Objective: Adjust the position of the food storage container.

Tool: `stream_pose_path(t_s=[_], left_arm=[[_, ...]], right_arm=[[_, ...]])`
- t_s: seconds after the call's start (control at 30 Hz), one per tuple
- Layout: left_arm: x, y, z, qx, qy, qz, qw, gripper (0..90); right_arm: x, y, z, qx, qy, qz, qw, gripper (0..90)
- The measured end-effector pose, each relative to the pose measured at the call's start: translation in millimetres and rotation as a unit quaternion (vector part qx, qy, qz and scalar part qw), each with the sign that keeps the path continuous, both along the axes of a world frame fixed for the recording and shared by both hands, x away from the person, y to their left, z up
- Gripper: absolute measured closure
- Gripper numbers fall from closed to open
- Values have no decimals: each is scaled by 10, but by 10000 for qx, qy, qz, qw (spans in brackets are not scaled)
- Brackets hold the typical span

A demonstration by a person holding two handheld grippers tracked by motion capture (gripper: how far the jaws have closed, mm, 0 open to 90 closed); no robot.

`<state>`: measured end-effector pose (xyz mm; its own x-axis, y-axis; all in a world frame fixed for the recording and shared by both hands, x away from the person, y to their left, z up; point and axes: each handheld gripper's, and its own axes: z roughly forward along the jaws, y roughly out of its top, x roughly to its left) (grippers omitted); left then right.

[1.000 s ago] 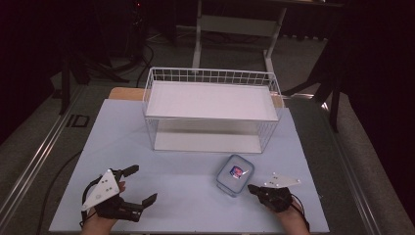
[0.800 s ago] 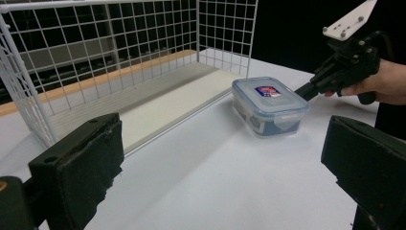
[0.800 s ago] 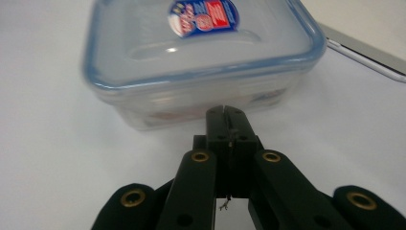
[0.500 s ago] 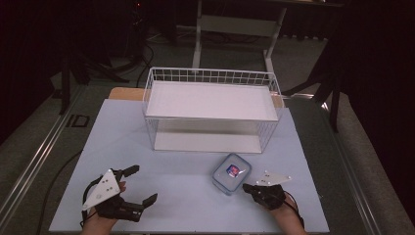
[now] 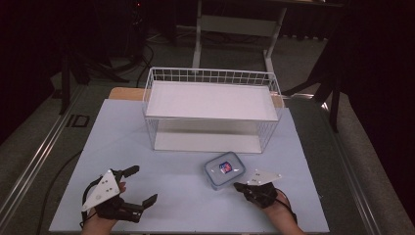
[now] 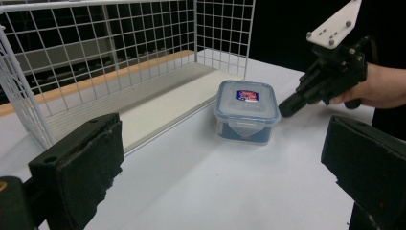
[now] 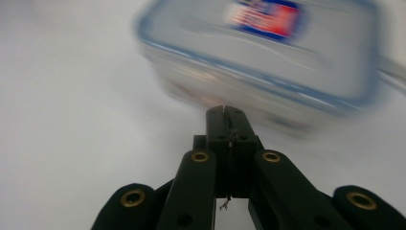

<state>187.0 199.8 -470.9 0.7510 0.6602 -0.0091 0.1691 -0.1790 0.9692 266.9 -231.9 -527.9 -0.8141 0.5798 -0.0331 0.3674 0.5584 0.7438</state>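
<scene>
One lidded plastic container (image 5: 223,169), one white wire basket (image 5: 211,108), two handheld grippers: left gripper (image 5: 138,186), right gripper (image 5: 238,186), one table (image 5: 122,137).

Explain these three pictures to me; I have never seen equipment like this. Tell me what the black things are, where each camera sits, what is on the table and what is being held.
A person holds hand-held tongs in each hand. The wide picture is taken from above the person's side of the table. The other two come from cameras riding on the tongs, looking along their black jaws.

On the table stand a white wire basket and, nearer the person, a small lidded plastic box with a red and blue label.

The left tongs stand open and hold nothing. The right tongs are shut, empty, their tip right beside the box; whether it touches, I cannot tell. In its own picture the box is blurred.
</scene>
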Motion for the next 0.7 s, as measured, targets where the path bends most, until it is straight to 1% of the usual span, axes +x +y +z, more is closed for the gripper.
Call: stream_pose_path(t_s=[0.03, 0.1, 0.13, 0.17, 0.23, 0.27, 0.3, 0.4, 0.47, 0.5, 0.53, 0.6, 0.7], left_arm=[[5, 0, 1, -3, 4, 5, 10000, 18], [12, -1, 3, -6, 9, 8, 10000, 18], [12, -6, 0, -9, 18, 9, 10000, 18], [12, -7, -2, 5, 18, 8, 10000, 18], [12, -13, -8, 23, 26, 10, 10000, 18], [12, -15, -12, 26, 34, 5, 10000, 18], [13, -17, -16, 18, 37, 1, 10000, 18], [15, -19, -25, 41, 57, -8, 10000, 18], [12, -19, -27, 39, 63, -14, 10000, 18], [8, -20, -26, 49, 55, -18, 10000, 18], [5, -21, -25, 54, 49, -20, 10000, 18], [7, -23, -27, 50, 49, -26, 10000, 18], [11, -27, -27, 47, 56, -32, 10000, 18]], right_arm=[[31, -53, -5, -61, -14, -91, 9999, 900], [157, -204, -25, -224, -57, -435, 9988, 900], [203, -246, -28, -263, -83, -525, 9982, 900], [283, -304, -29, -277, -121, -674, 9973, 900], [392, -348, -23, -191, -124, -859, 9960, 900], [446, -354, -17, -98, -131, -904, 9958, 900], [503, -340, -8, -31, -106, -916, 9957, 900], [590, -252, -1, -37, -146, -826, 9965, 900], [640, -187, -31, 5, -1, -792, 9969, 900], [647, -174, -45, 69, 69, -773, 9970, 900], [642, -154, -66, 89, 151, -738, 9971, 900], [606, -124, -86, 43, 190, -706, 9973, 900], [538, -122, -91, 117, 280, -679, 9972, 900]])
